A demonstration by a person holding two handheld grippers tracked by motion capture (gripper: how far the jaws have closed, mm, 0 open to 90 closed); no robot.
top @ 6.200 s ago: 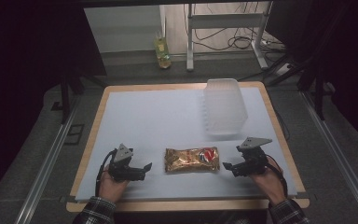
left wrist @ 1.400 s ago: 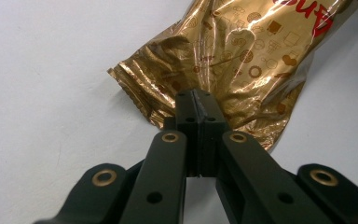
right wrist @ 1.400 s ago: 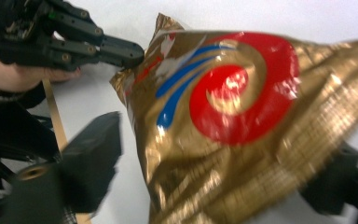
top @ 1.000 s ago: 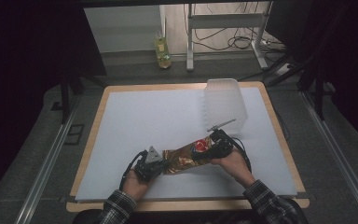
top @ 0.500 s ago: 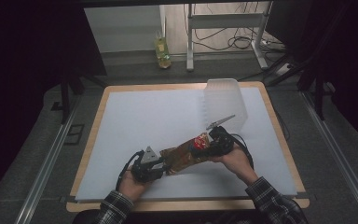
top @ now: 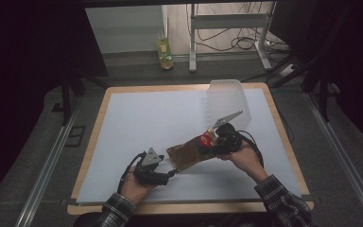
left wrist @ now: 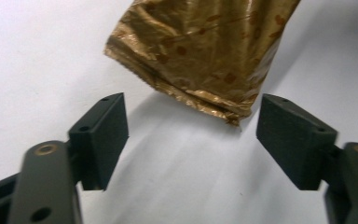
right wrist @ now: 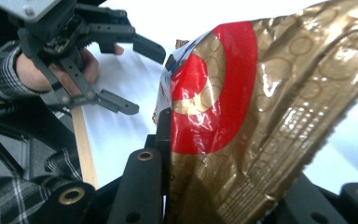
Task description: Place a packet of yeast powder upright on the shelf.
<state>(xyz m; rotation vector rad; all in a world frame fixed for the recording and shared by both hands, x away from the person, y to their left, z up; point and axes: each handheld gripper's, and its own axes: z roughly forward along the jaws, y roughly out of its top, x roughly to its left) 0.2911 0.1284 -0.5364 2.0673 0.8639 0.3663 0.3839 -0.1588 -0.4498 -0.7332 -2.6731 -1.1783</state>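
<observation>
A gold snack bag (top: 189, 153) with a red mark hangs tilted above the white mat, its right end higher. My right gripper (top: 212, 142) is shut on that raised end; in the right gripper view the bag (right wrist: 261, 116) stands pinched between the jaws of the right gripper (right wrist: 233, 158). My left gripper (top: 172, 172) rests low on the mat at the bag's lower left end. Its jaws have just been opening and now stand apart. In the left gripper view the bag's crimped edge (left wrist: 205, 46) hangs just ahead of the left gripper (left wrist: 191, 116), touching neither pad.
A clear plastic container (top: 229, 101) stands at the back right of the mat, just behind the right hand. The wooden table edge (top: 92, 146) frames the white mat (top: 151, 118). A green bottle (top: 164, 49) sits on the floor beyond the table.
The left gripper's jaws have opened and let go of the bag's left end. The right gripper has risen with its end, so the bag tilts more steeply.
</observation>
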